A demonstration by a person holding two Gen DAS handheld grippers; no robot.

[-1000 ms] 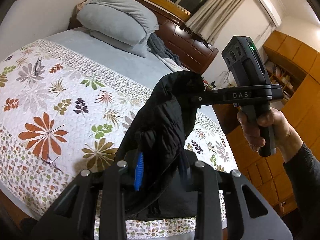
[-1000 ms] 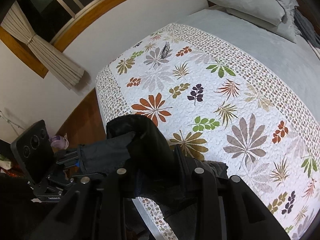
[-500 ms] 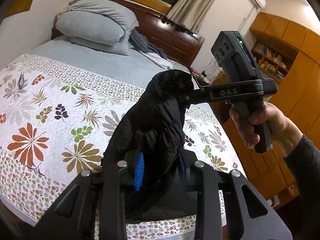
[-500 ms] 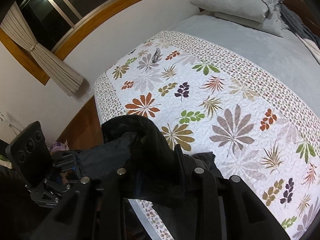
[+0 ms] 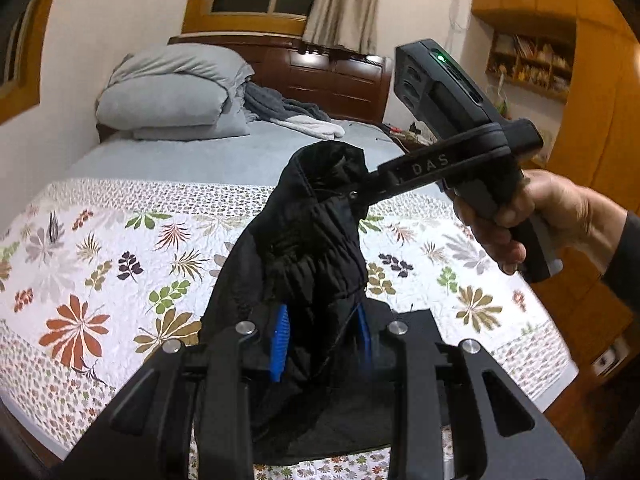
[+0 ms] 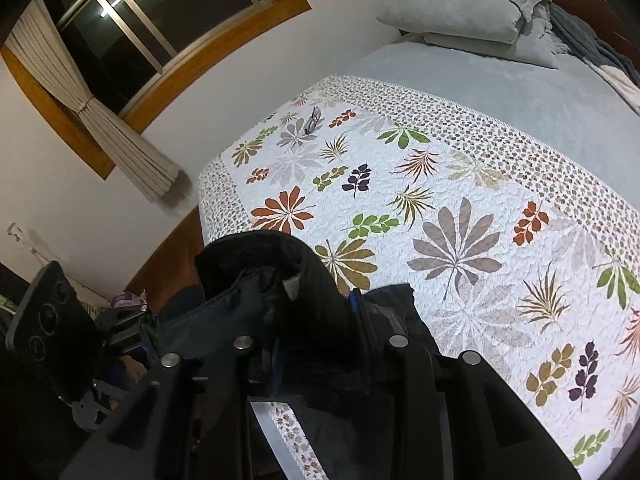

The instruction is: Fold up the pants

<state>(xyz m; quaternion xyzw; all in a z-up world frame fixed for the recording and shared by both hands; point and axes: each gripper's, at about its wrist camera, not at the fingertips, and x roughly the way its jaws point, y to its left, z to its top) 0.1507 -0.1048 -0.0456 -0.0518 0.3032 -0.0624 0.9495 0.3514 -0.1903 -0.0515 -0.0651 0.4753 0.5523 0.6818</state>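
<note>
Black pants (image 5: 308,240) hang bunched in the air above the near edge of the bed. My left gripper (image 5: 322,338) is shut on a thick fold of them, its blue pads pressed on the cloth. In the left wrist view my right gripper (image 5: 354,188), held by a hand (image 5: 532,216), bites the pants' top end. From the right wrist view, my right gripper (image 6: 316,340) is shut on the pants (image 6: 280,276), and the left gripper (image 6: 138,330) holds the cloth's other end at lower left. The lower part of the pants drapes behind both frames.
The bed carries a white leaf-patterned quilt (image 6: 440,208) over a grey sheet (image 5: 192,156). Grey pillows (image 5: 172,92) and rumpled clothes (image 5: 288,110) lie by the dark headboard (image 5: 340,76). Orange cabinets (image 5: 592,92) stand at right, a curtained window (image 6: 132,32) at left.
Both grippers have travelled sideways along the foot of the bed with the pants held between them. The left view has swung so the headboard and window now face it.
</note>
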